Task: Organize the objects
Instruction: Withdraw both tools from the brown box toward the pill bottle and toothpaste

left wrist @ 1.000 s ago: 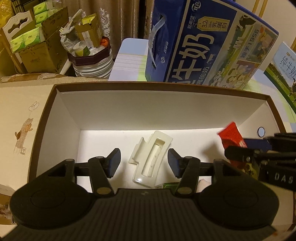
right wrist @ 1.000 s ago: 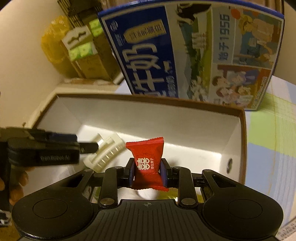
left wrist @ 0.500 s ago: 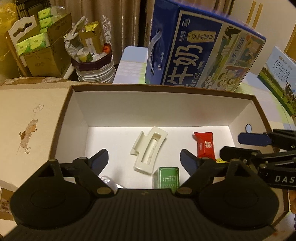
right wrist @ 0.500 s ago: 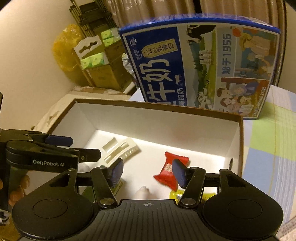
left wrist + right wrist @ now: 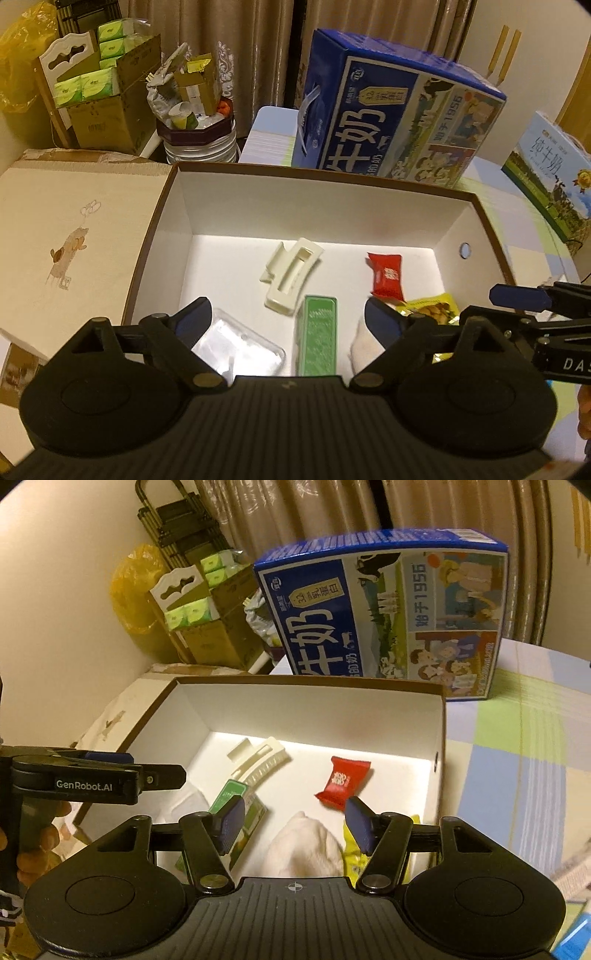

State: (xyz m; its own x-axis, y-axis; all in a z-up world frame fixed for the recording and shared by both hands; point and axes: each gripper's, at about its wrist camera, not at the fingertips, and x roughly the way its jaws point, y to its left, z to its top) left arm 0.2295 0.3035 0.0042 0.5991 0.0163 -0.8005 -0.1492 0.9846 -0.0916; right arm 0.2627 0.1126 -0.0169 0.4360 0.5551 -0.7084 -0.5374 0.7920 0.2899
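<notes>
Red candy [image 5: 386, 276] lies loose on the floor of the white-lined box [image 5: 314, 210], right half, clear of both grippers; wrapper has twisted ends and a white mark I can't read. Its near end is cut off by my right fingertip in the right wrist view. Cream hair clip [image 5: 291, 273] sits mid-floor, left of the candy, apart from it. Green pack [image 5: 318, 339] lies just in front of the clip; whether they touch I can't tell, and its near end is hidden behind my left gripper body. Clear plastic tray [image 5: 236, 347] at front left is partly hidden by my left finger and washed out by glare. White soft lump [image 5: 303, 845] at front centre: can't tell what it is, lower part hidden by my right gripper. Yellow snack packet [image 5: 428, 310] at front right, mostly covered by fingers in both views. My left gripper [image 5: 288, 321] is spread wide, holding nothing, above the box front. My right gripper [image 5: 293, 825] is likewise spread and empty. Blue milk carton [image 5: 391, 118] stands just behind the box; a second carton [image 5: 550, 173] to the right is cut off by the frame edge.
</notes>
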